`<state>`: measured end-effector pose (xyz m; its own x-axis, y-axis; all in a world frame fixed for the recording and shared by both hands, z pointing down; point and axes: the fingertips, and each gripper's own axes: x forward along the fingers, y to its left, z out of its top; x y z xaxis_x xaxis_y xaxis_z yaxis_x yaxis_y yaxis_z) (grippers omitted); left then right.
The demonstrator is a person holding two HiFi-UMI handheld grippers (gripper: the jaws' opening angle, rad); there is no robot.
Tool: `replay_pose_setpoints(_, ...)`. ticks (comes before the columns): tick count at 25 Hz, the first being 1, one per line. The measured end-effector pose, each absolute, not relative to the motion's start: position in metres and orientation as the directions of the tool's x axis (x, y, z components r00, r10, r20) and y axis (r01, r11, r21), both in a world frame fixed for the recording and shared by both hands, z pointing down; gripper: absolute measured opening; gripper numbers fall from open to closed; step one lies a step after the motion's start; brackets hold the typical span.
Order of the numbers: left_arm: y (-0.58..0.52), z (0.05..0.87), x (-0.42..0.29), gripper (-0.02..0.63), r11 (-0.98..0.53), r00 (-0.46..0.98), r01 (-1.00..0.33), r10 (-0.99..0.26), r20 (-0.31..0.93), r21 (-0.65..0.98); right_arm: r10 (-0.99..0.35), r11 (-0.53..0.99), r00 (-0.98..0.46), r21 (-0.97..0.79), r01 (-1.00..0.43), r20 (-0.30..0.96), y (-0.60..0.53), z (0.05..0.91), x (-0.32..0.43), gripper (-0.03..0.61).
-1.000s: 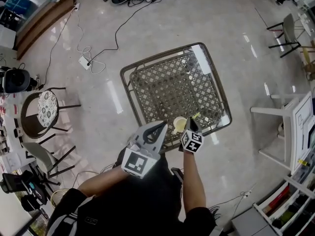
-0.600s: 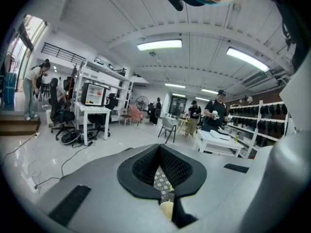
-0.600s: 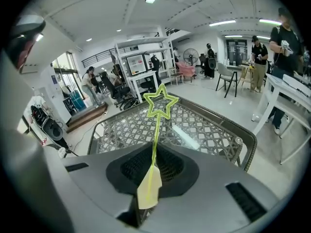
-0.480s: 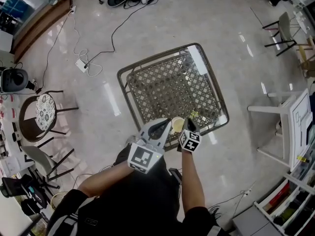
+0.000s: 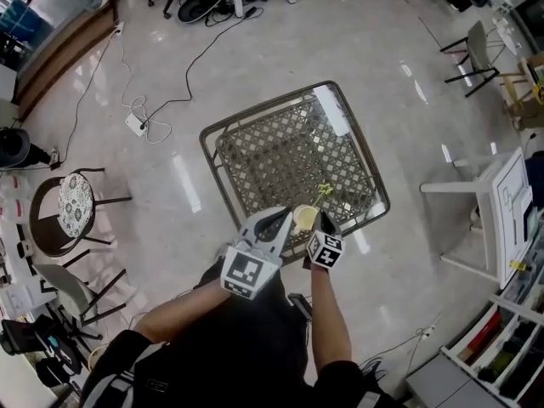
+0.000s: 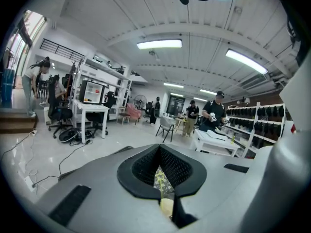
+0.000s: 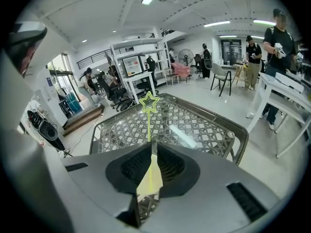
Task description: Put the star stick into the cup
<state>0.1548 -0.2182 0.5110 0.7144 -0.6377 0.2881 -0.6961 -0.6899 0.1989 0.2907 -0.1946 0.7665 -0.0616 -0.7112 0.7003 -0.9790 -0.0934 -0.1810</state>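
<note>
A pale yellow cup [image 5: 304,218] stands near the front edge of a brown lattice table [image 5: 280,160]. My left gripper [image 5: 285,215] is at the cup's left side; in the left gripper view its jaws are closed to a narrow slit with the cup [image 6: 166,207] in it. My right gripper [image 5: 324,221] is just right of the cup, shut on a thin yellow-green star stick. The star [image 5: 323,191] points away over the table. In the right gripper view the star [image 7: 149,102] stands straight up beyond the jaws and the cup [image 7: 148,183] shows below them.
A white table [image 5: 497,198] stands to the right with shelving behind it. Chairs [image 5: 76,195] are at the left. A cable and power strip [image 5: 136,124] lie on the floor beyond the lattice table. Several people stand far off.
The star end has shifted left, closer to the cup, as the right gripper edged in. The left gripper has stayed at the cup.
</note>
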Motion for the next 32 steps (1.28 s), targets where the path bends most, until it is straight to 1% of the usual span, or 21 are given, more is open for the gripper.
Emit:
replay_pose_setpoints(7, -0.203, 0.501, 0.138, 0.014, -0.718, 0.748, -0.661, -0.607, 0.269, 0.216, -0.73, -0.148, -0.022, -0.19, -0.971, 0.683, -0.169, 0.74, 0.276, 0.017)
replay_pose_setpoints(11, -0.19, 0.488, 0.126, 0.015, -0.742, 0.77, -0.635, -0.587, 0.249, 0.217, -0.756, -0.164, -0.003, -0.195, -0.967, 0.655, -0.152, 0.71, 0.258, 0.017)
replay_pose_setpoints(23, -0.149, 0.457, 0.074, 0.015, -0.811, 0.836, -0.547, -0.514, 0.194, 0.207, -0.883, -0.219, 0.102, -0.211, -0.953, 0.457, -0.105, 0.582, 0.194, 0.017)
replay_pose_setpoints(32, -0.112, 0.434, 0.026, 0.015, -0.858, 0.871, -0.487, -0.464, 0.164, 0.162, -0.929, -0.268, 0.187, -0.233, -0.935, 0.318, -0.046, 0.499, 0.141, 0.014)
